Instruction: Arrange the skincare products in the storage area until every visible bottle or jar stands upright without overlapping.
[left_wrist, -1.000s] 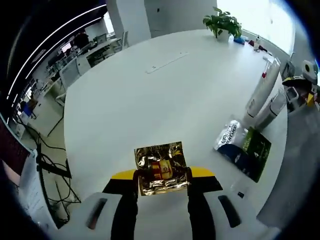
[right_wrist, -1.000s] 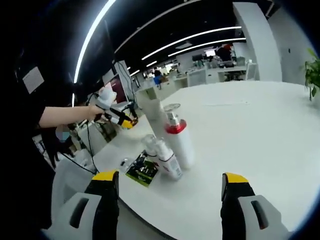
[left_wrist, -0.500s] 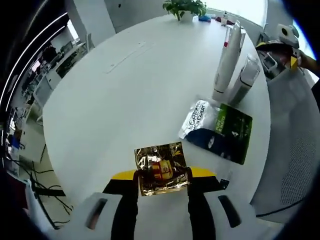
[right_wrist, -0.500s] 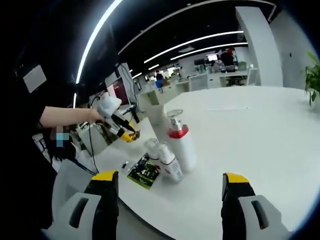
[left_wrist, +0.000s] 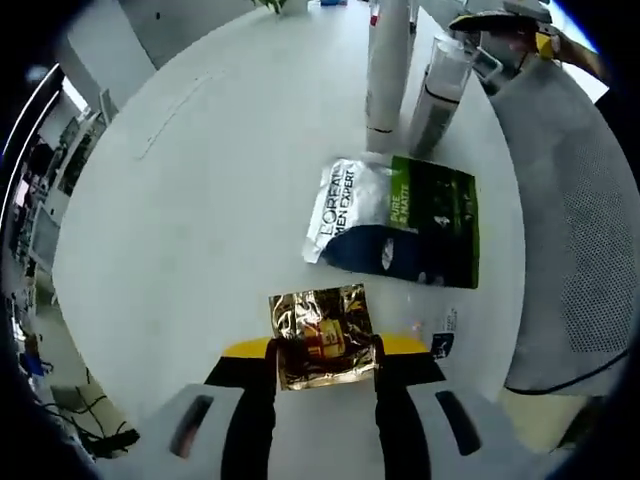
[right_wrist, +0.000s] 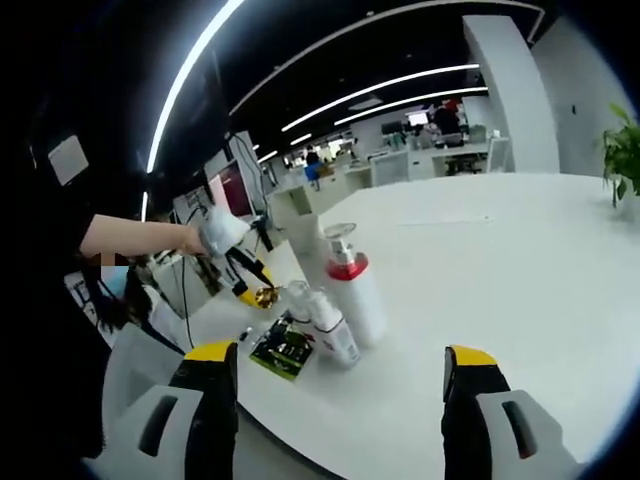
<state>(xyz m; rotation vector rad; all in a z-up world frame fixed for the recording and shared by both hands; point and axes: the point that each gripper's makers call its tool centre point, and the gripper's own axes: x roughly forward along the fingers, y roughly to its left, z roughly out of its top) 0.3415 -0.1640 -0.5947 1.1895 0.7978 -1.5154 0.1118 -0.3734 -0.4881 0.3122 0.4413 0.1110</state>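
Note:
My left gripper (left_wrist: 324, 352) is shut on a crinkled gold foil sachet (left_wrist: 320, 333) with a red label, held above the white table (left_wrist: 200, 200). Just beyond it a silver, dark blue and green sachet (left_wrist: 400, 225) lies flat on the table. Behind that stand a tall white pump bottle (left_wrist: 387, 65) with a red collar and a shorter bottle with a clear cap (left_wrist: 437, 90), both upright. In the right gripper view the same pump bottle (right_wrist: 352, 290), short bottle (right_wrist: 325, 325) and flat sachet (right_wrist: 282, 350) sit near the table's edge, and my left gripper (right_wrist: 250, 280) hovers over them. My right gripper (right_wrist: 340, 385) is open and empty.
A grey mesh chair (left_wrist: 570, 200) stands against the table's edge at the right of the left gripper view. A potted plant (right_wrist: 625, 150) stands at the far side of the table. A person's arm (right_wrist: 130, 235) reaches in from the left. Office desks fill the background.
My left gripper has carried the gold sachet closer to the flat sachet and the two bottles, tilting down over the table. The right gripper has stayed open and almost still.

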